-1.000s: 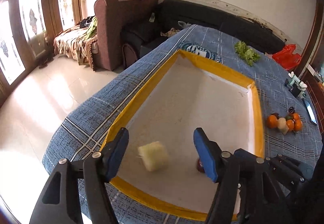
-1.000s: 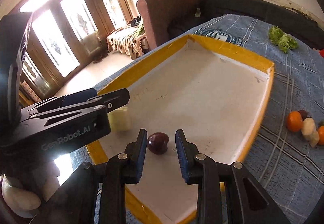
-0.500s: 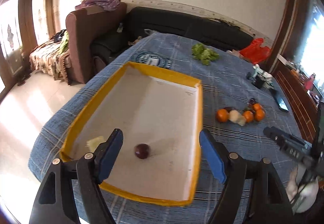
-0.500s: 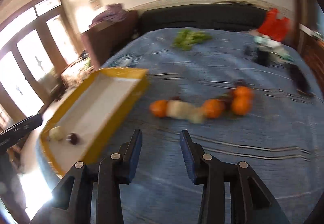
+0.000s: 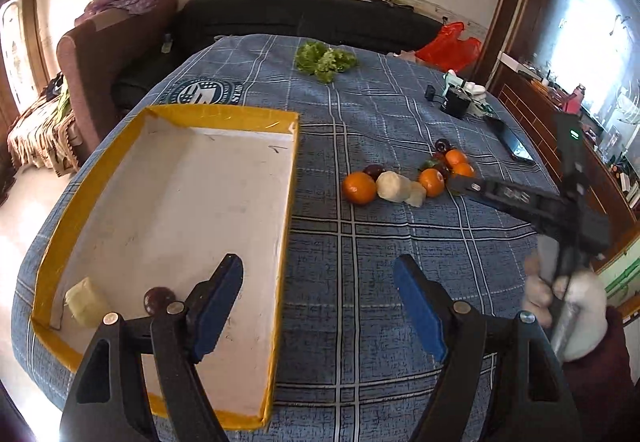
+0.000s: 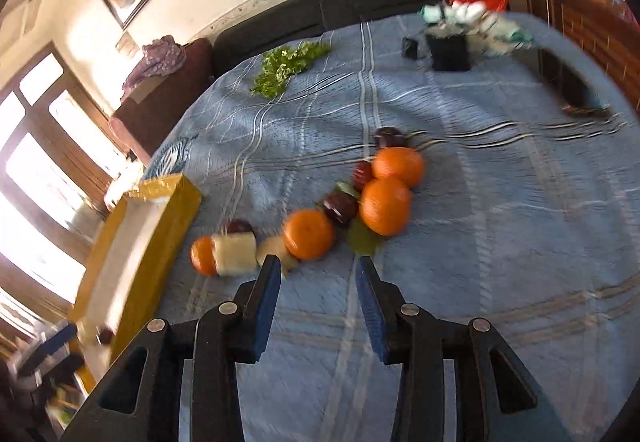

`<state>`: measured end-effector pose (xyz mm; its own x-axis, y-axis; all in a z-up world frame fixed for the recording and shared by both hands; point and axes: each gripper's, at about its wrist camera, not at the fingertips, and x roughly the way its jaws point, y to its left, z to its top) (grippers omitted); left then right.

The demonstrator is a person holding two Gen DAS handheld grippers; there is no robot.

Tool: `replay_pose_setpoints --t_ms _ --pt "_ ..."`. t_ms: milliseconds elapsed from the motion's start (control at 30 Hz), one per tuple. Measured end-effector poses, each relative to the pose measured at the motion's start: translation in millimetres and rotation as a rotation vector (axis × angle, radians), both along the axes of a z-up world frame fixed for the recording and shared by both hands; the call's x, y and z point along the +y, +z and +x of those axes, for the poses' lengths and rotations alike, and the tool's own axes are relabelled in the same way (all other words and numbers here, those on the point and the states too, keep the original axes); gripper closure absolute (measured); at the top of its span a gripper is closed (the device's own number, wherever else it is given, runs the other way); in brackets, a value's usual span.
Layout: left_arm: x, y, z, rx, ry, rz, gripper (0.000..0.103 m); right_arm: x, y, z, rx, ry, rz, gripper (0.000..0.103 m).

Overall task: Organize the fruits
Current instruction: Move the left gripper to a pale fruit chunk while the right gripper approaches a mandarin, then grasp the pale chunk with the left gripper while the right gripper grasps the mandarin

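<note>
A yellow-rimmed white tray [image 5: 290, 178] lies on the blue checked cloth; a pale chunk [image 5: 82, 302] and a dark plum [image 5: 158, 298] sit in its near corner. A row of oranges [image 6: 386, 206], plums [image 6: 340, 207] and pale pieces [image 6: 234, 254] lies on the cloth to the tray's right, also in the left wrist view [image 5: 360, 187]. My left gripper [image 5: 318, 306] is open and empty over the tray's near right edge. My right gripper [image 6: 318, 280] is open and empty just short of the fruit row; it shows in the left wrist view [image 5: 520, 198].
Green leafy stuff [image 5: 324, 60] lies at the far side of the cloth. A black box with white items [image 5: 458, 100] and a phone [image 5: 514, 144] sit far right, with a red bag [image 5: 448, 46] behind. A sofa [image 5: 300, 16] and an armchair [image 5: 108, 42] stand beyond.
Both grippers pulled back from the tray, leaving the pale chunk and the plum in it. My right gripper swung right to the fruit row. My left gripper turned right.
</note>
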<state>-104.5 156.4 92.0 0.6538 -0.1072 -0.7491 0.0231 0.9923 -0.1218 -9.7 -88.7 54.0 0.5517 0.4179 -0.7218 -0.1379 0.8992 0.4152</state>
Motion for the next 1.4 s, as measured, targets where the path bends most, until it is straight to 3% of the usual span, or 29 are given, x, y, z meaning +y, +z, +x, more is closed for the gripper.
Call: replay_pose_setpoints --t_ms 100,300,367,500,733,967,1033,1067,1100,1333,1400 --pt "-5 -1 4 -0.008 -0.024 0.003 0.026 13 -10 22 0.034 -0.031 0.021 0.061" --pt "-10 -3 17 -0.009 -0.072 0.011 0.026 34 -21 40 0.037 -0.059 -0.03 0.057" --pt "-14 -4 25 -0.003 -0.085 0.011 0.026 36 -24 40 0.029 -0.063 -0.054 0.064" --pt "-31 -3 44 0.009 -0.14 0.019 0.026 27 -24 33 0.031 -0.055 -0.029 0.065" --pt "-82 -4 83 -0.036 -0.297 0.152 0.027 -8 -16 -3 -0.021 -0.072 0.038 0.065" --pt "-102 -46 123 0.063 -0.357 0.249 0.027 -21 -24 5 0.017 -0.088 0.076 0.065" --pt "-105 -55 126 0.088 -0.372 0.247 0.042 -22 -21 5 0.005 -0.089 0.069 0.064" --pt "-107 -55 123 0.063 -0.362 0.286 0.053 -22 -20 5 0.001 -0.087 0.068 0.064" --pt "-107 -56 123 0.072 -0.368 0.282 0.077 -22 -19 4 -0.001 -0.086 0.068 0.064" --pt "-99 -57 111 0.114 -0.353 0.223 0.08 -22 -19 3 0.006 -0.089 0.077 0.064" --pt "-99 -54 107 0.114 -0.36 0.219 0.076 -22 -19 4 0.01 -0.09 0.082 0.064"
